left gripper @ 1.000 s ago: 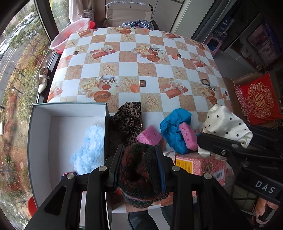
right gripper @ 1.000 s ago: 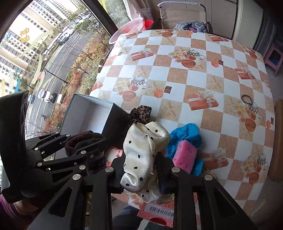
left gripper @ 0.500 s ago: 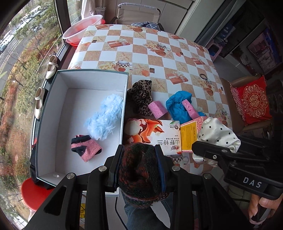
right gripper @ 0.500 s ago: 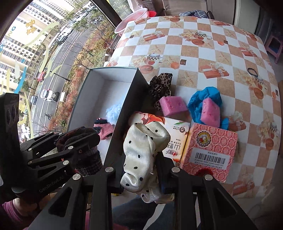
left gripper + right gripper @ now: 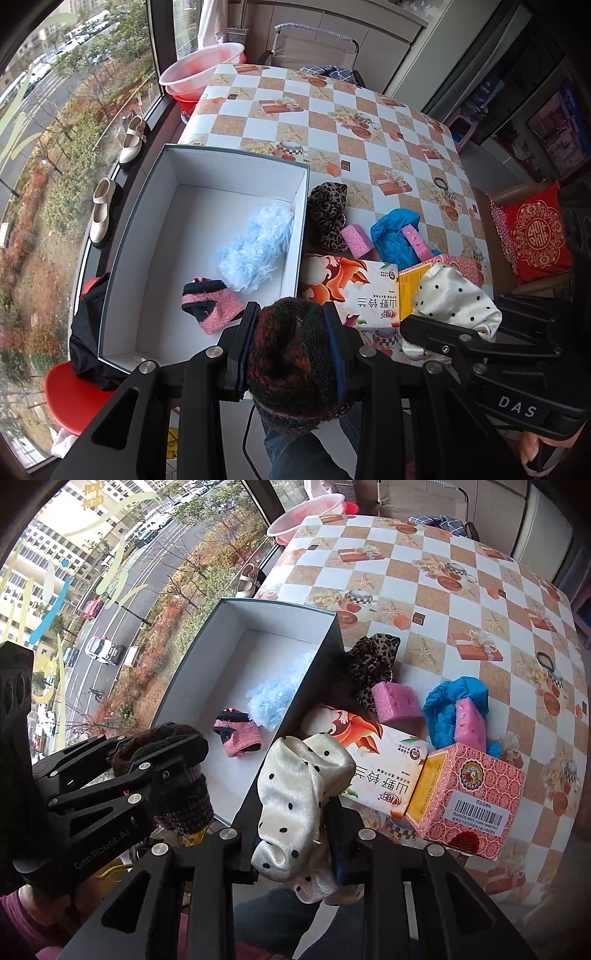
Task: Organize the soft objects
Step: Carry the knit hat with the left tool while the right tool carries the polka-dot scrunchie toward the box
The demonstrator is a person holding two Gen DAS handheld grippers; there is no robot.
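Gripping knit sock (image 5: pixel 293 365) w/ left gripper (image 5: pixel 291 345), polka-dot scrunchie (image 5: pixel 301 805) w/ right gripper (image 5: pixel 295 834).

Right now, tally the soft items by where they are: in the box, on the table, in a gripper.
In the box: 2, fluffy blue piece, pink-and-navy knit
On the table: 4, leopard scrunchie, blue cloth, 2 pink sponges
In a gripper: 2, dark knit in the left gripper, polka-dot satin in the right gripper
Total: 8
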